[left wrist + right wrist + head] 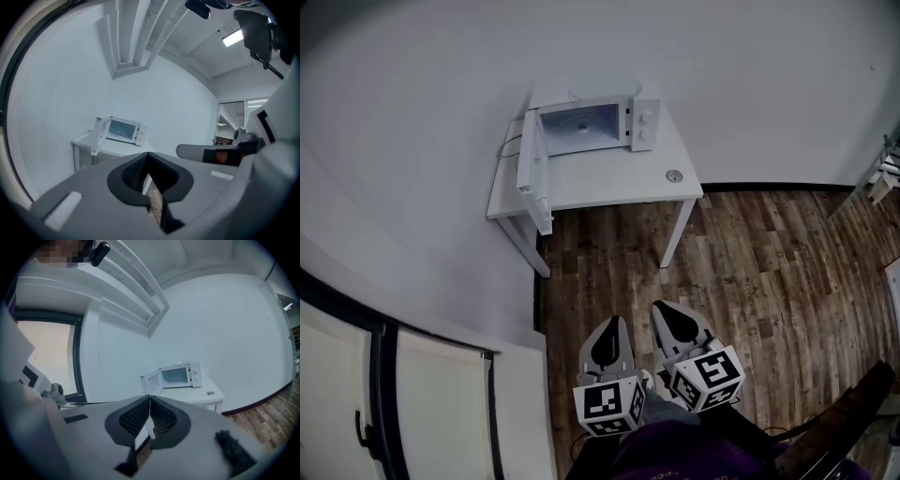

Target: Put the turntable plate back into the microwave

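**Step in hand:** approach, pre-pickup. Both tools are well apart from the desk (609, 183), over the wood floor (750, 272).

**Grippers:**
- L gripper (612, 328): jaws together, nothing between.
- R gripper (670, 317): same, together and empty.

**Task items:**
- The microwave (591, 122) stands at the desk's back edge, approx. mid-width. Its door (532, 173) is swung wide open toward the front left corner.
- The cavity looks bare except for a small hub (581, 127) on its bottom. No plate is seated.
- Turntable plate: not positively located. A faint pale oval (586, 94) on the microwave's top may be it; that is a judgement only.

**Next move calls for:**
- Close in on the desk and confirm the plate's pos.
- Part the jaws before reaching, then take the plate by its rim. Prob. both grippers, since glass would be slick.
- Carry it level through the opening, clear of the door, and centre it on the hub.

**Hidden / unclear:**
- A small round item (674, 175) near the front right corner is too small to ID.
- Cavity detail is tiny in both gripper views.
- The person is cut off at the frame bottom.
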Tool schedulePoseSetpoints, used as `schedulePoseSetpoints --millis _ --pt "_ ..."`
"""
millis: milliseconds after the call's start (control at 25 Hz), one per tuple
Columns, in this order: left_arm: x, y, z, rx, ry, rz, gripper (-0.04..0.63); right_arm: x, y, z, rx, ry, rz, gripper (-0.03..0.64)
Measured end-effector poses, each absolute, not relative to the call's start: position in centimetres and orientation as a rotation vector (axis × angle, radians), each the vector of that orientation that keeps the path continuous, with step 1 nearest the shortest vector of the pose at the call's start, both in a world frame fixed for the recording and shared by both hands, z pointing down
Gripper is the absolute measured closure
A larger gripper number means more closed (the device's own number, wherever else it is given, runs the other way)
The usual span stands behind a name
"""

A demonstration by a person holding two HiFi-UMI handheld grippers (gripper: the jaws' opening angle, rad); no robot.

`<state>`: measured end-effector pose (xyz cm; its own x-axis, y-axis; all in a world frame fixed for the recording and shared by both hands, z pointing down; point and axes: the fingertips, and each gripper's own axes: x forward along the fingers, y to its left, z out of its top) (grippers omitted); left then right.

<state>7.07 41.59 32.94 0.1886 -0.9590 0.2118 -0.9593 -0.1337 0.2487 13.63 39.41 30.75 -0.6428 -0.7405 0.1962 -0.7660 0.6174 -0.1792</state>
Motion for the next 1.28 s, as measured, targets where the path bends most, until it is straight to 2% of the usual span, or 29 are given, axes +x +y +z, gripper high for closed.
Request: schedulePoseSetpoints --millis 680,1280 --pt "9.0 31.7 32.4 2.123 -1.851 -0.001 0.591 14.4 29.2 30.4 1.212 -2.782 0.407 0.606" --pt "5.7 22.1 33.1 2.171 -1.784 0.008 0.591 11.4 20.1 31.1 1.298 -2.738 0.405 0.606"
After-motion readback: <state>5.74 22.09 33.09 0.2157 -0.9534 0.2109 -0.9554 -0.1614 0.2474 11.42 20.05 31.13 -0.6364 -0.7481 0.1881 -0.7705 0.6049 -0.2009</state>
